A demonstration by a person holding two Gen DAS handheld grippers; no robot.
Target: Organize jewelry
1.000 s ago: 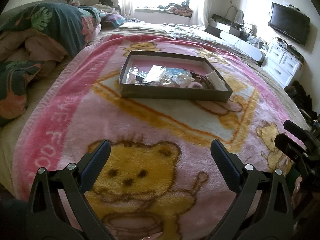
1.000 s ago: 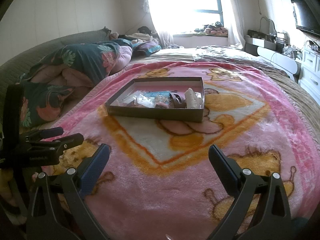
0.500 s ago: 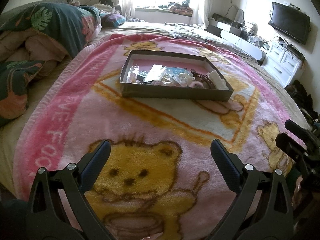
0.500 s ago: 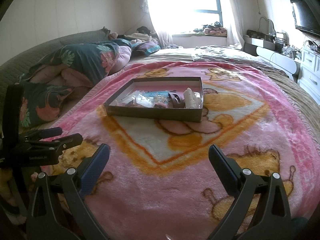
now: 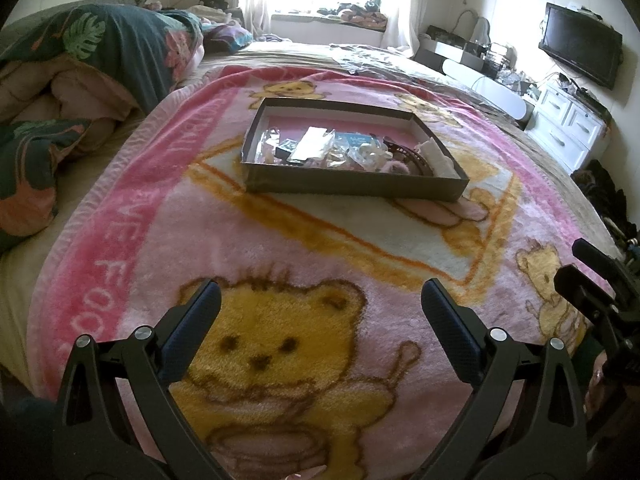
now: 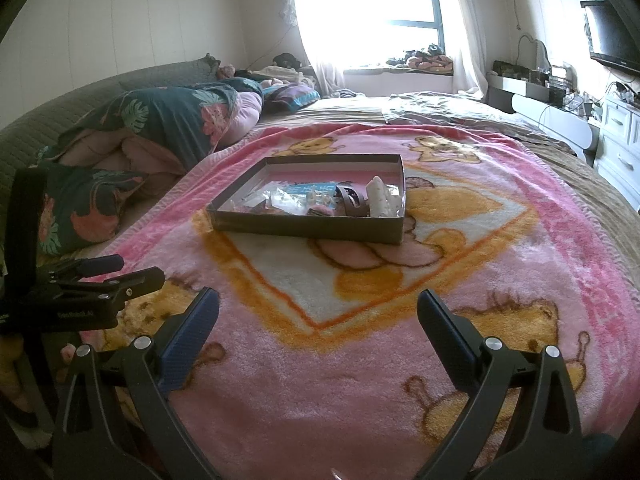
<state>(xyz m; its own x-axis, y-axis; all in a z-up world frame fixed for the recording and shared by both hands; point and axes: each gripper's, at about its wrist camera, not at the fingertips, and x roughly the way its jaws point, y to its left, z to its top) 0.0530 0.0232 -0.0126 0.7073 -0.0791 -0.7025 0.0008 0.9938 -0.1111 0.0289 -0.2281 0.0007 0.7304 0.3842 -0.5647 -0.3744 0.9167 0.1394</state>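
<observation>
Left wrist view: pink bear blanket [image 5: 132, 216] on a big bed, with a flat dark box [image 5: 356, 184] on it.
Left gripper [image 5: 320, 306]: fingers spread wide, holding nothing, low over the big yellow bear on the blanket.
Right gripper [image 6: 318, 310]: fingers spread wide too, holding nothing, over the pink blanket, near side of the box.
Box: well apart from both grippers, in the middle of the blanket, open on top.
Jewelry [image 5: 352, 150]: piled in the near half of the box; small clear bags, a blue card, a dark ring shape at the right, a white lump at the right end. Too small to tell each piece.
Writing on blanket: big white letters on the pink edge, "VE FOO" can be read, the rest cut off.
Writing on left gripper, seen in right wrist view: small words on its black side, too blurry to read.
TV [image 5: 580, 50]: black, on the wall at the right.
Quilt [image 5: 108, 52]: dark green with leaves, bunched up at the left.
</observation>
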